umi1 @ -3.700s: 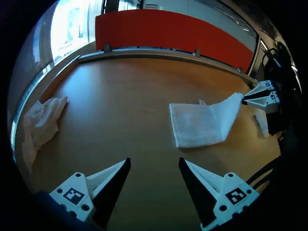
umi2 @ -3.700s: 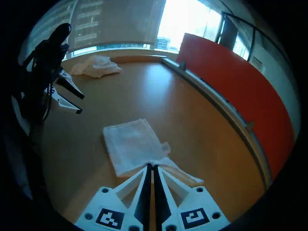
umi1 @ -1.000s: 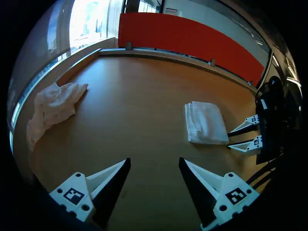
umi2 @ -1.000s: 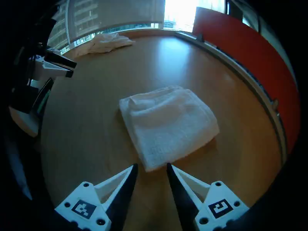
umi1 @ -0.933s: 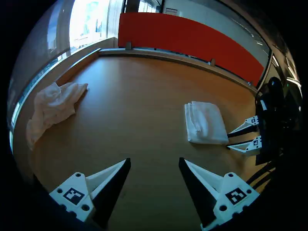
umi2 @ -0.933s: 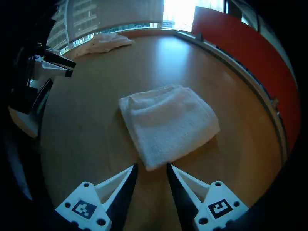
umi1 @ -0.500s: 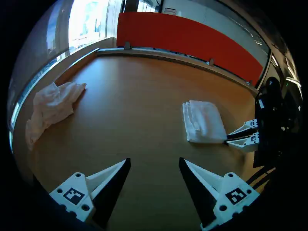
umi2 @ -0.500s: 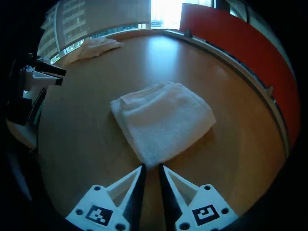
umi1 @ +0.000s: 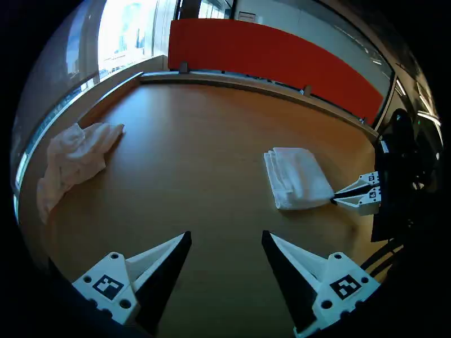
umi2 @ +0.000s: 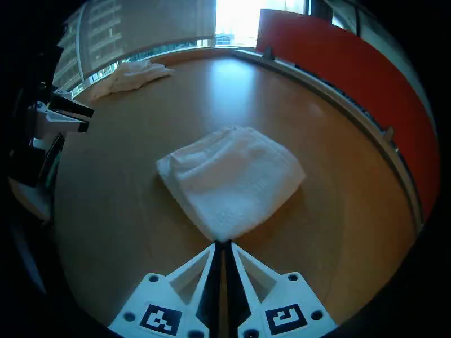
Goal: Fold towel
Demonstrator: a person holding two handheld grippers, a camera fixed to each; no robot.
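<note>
The white towel [umi2: 231, 174] lies flat on the wooden table [umi2: 113, 197], folded into a thick, compact rectangle with its layered edges showing along one side. Its near corner sits pinched between the right gripper [umi2: 224, 243] tips.

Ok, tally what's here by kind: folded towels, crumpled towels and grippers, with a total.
folded towel: 1
crumpled towel: 1
grippers: 2, the left gripper open, the right gripper shut on the folded towel's near corner
total: 4
</note>
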